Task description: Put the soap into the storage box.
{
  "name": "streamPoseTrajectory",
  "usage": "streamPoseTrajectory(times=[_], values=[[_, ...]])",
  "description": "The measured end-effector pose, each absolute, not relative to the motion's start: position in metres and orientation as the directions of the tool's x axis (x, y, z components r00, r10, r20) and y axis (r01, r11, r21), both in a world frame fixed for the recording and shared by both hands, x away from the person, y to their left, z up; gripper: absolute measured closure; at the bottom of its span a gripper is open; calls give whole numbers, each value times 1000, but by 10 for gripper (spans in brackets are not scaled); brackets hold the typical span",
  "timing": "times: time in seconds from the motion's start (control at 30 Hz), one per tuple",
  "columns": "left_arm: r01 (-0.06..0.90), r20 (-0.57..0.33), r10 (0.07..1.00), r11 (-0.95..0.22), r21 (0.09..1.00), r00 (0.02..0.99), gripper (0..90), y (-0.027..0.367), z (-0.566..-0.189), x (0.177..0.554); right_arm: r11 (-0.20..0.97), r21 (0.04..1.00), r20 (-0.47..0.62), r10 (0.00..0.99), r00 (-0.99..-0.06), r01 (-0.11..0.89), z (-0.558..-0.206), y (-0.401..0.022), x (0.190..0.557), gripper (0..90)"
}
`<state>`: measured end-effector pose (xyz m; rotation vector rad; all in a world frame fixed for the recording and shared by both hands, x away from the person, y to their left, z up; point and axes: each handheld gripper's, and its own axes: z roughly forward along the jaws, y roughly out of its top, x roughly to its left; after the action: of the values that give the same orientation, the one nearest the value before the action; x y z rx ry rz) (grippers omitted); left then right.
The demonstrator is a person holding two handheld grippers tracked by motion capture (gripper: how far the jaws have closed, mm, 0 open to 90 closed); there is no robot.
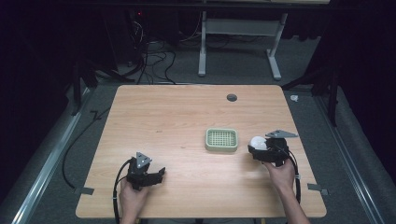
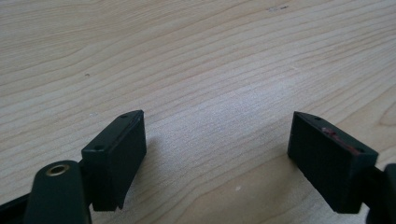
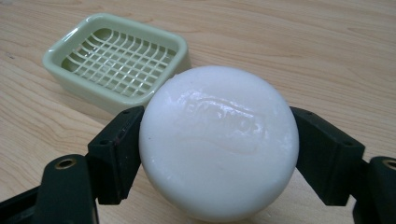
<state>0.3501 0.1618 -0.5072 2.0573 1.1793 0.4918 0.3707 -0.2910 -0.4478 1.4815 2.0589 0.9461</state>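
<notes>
We are holding the right gripper (image 3: pixel 218 144) with its two black jaws pressing against the left and right sides of a round white bar of soap (image 3: pixel 218 142), so it is clamped on the soap. In the right gripper view the soap is sitting at the centre and lower middle of the frame, its top face carrying an embossed mark too faint to read. Just beyond it, toward the upper left of that frame, a pale green soap dish (image 3: pixel 60 56) with a grid bottom is lying flat on the wooden table (image 3: pixel 327 56); we cannot tell whether soap and dish are touching.

In the high view the right gripper (image 1: pixel 261 148) is showing at the right of centre, the soap (image 1: pixel 257 142) a white spot just right of the soap dish (image 1: pixel 222 140).

We are holding the left gripper (image 1: pixel 159 173) at the lower left of the high view, well apart from the dish. In the left gripper view its jaws (image 2: pixel 217 158) are standing wide apart with bare table (image 2: pixel 196 60) between them.
</notes>
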Motion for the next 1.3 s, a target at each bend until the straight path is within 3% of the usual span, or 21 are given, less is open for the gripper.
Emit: streamPoseTrajectory(times=[1.3], values=[[591, -19, 858, -336, 733, 513, 198, 162, -507, 350, 224, 741, 77, 908, -412, 633, -431, -265, 387, 239]])
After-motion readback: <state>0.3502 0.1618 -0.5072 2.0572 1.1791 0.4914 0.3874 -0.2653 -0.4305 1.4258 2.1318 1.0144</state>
